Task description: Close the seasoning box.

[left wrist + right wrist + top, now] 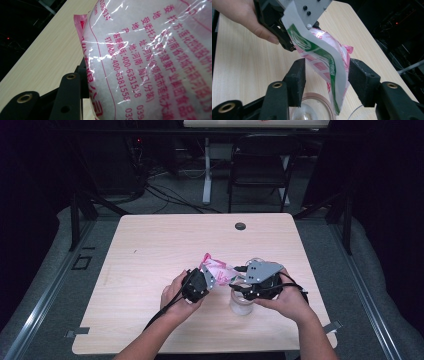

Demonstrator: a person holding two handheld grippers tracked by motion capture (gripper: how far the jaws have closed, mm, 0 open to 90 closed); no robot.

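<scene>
A pink and white plastic bag (218, 268) with red print (150, 55) and a green stripe (322, 60) hangs tilted above the table. My left gripper (209, 278) is shut on its upper end; one black finger (71, 92) presses on the film, and the other is hidden behind the bag. My right gripper (327, 72) stands open around the bag's lower end, with a gap between the left pad and the film. Right under the bag's tip stands a clear glass jar (241, 303), its mouth (312, 110) facing up.
The light wood table (150, 250) has a dark round grommet (240, 226) near its far edge. A second clear rim (358, 112) lies just right of the jar. Beyond the table stand a black chair (260, 165) and loose cables on the floor.
</scene>
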